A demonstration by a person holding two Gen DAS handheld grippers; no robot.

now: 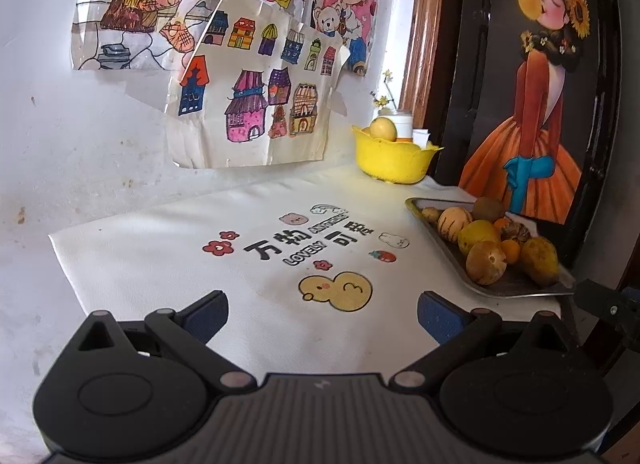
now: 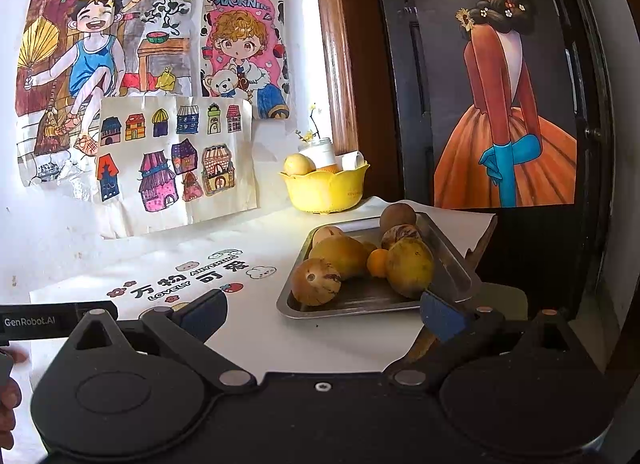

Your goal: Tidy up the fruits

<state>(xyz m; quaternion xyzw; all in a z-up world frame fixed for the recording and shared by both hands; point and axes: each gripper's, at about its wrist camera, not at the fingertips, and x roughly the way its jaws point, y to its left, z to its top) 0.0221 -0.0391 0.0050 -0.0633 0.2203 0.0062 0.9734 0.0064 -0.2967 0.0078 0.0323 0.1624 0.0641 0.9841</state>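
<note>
Left wrist view: my left claw [image 1: 322, 314] hangs wide and empty over the white mat [image 1: 200, 264], parked clear of the fruit so the right side has room, I'd guess. Metal tray [image 1: 452, 254] sits right, piled with fruit; yellow bowl [image 1: 394, 162] stands far against the wall, one pale round fruit [image 1: 383, 129] in it. Right wrist view: right claw [image 2: 322, 314] is also wide, holding nothing, lined up on the tray's near edge. The fruits are mottled yellow-brown, some striped, with a small orange one [image 2: 378, 263] wedged between them. Fits sorting either way.
</note>
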